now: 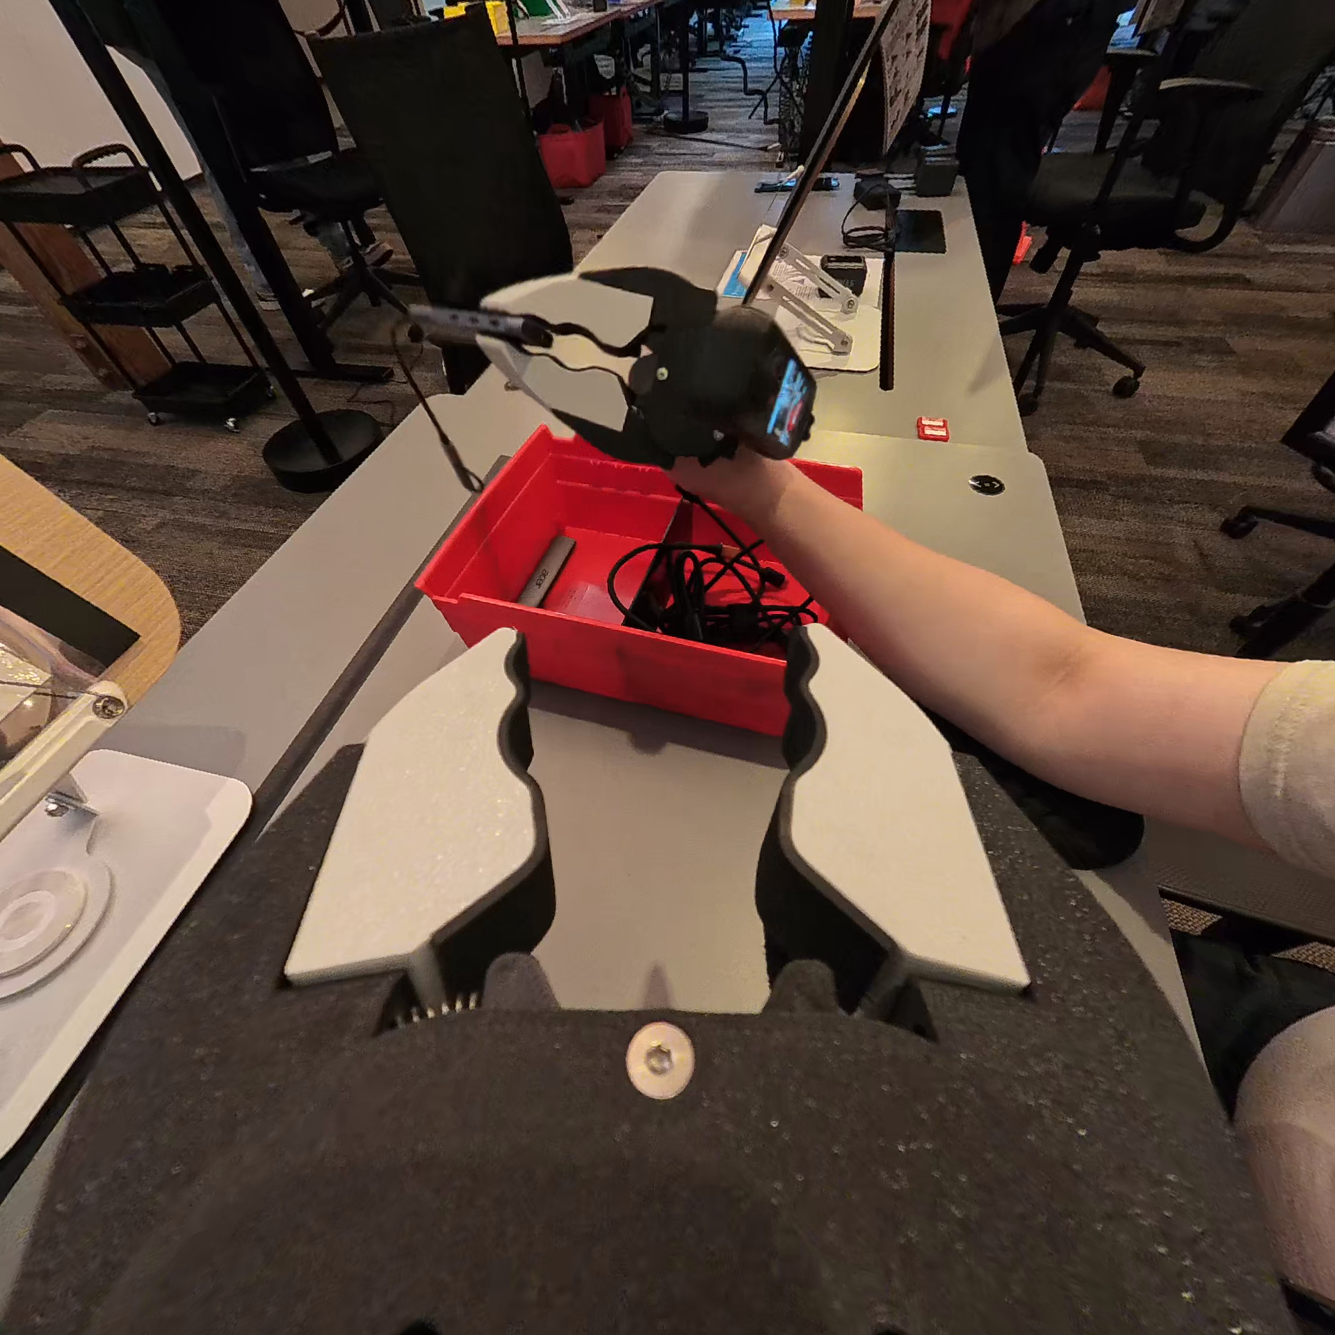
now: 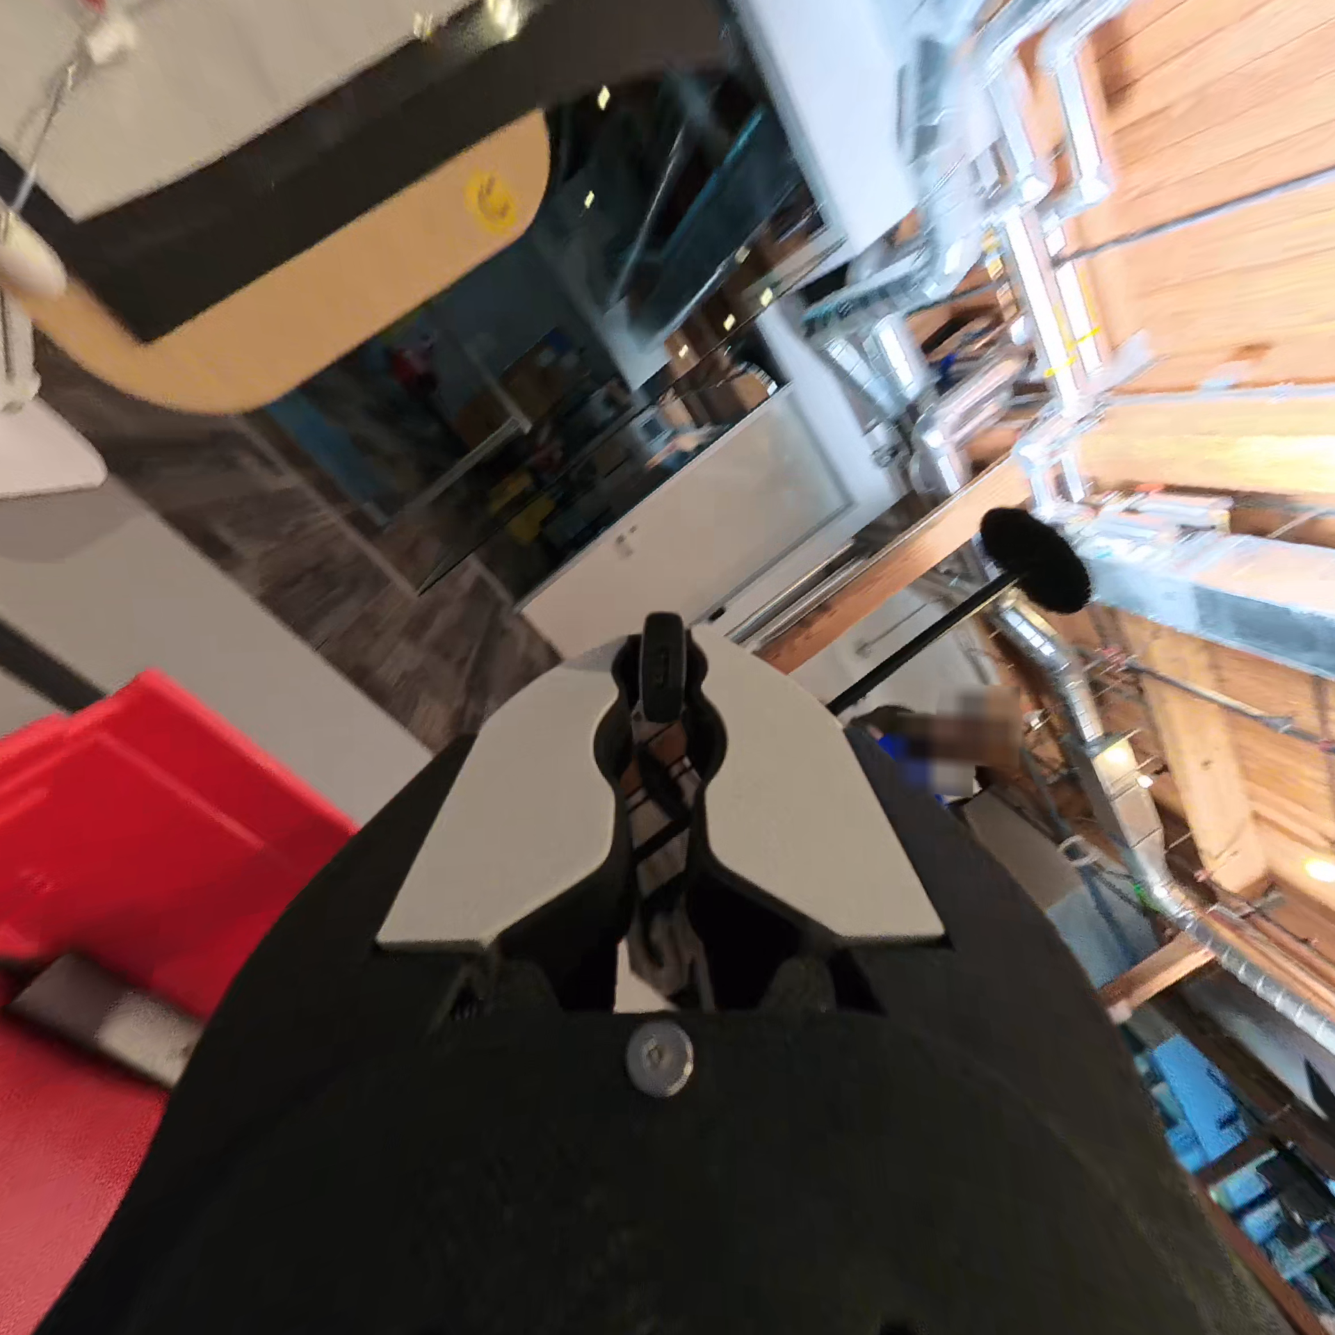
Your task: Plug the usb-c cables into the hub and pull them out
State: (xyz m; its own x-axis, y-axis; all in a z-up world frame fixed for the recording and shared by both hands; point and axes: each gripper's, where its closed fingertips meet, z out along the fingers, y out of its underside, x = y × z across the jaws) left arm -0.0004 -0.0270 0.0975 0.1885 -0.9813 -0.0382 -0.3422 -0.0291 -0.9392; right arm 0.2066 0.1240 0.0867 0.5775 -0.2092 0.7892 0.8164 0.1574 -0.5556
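My left gripper (image 1: pixel 659 643) is open and empty, low over the table just in front of a red bin (image 1: pixel 650 679). The bin holds a tangle of black usb-c cables (image 1: pixel 708 585) on the right and a grey stick-shaped device (image 1: pixel 545 578) on the left. My right gripper (image 1: pixel 500 329) is raised above the bin's far left corner, shut on a grey hub (image 1: pixel 469 323). A thin dark cable (image 1: pixel 433 419) hangs from the hub's far end. In the right wrist view the gripper (image 2: pixel 661 650) pinches the hub (image 2: pixel 663 679) end-on, and the bin's wall (image 2: pixel 144 831) shows at the lower left.
The grey table (image 1: pixel 650 867) runs forward. A clear stand on a white base (image 1: pixel 108 903) sits at the left. A slanted black pole (image 1: pixel 816 159) and small items lie beyond the bin. A person's forearm (image 1: pixel 975 650) reaches in from the right. Office chairs stand around. The left gripper's tips are roughly 25 centimeters from the right gripper's.
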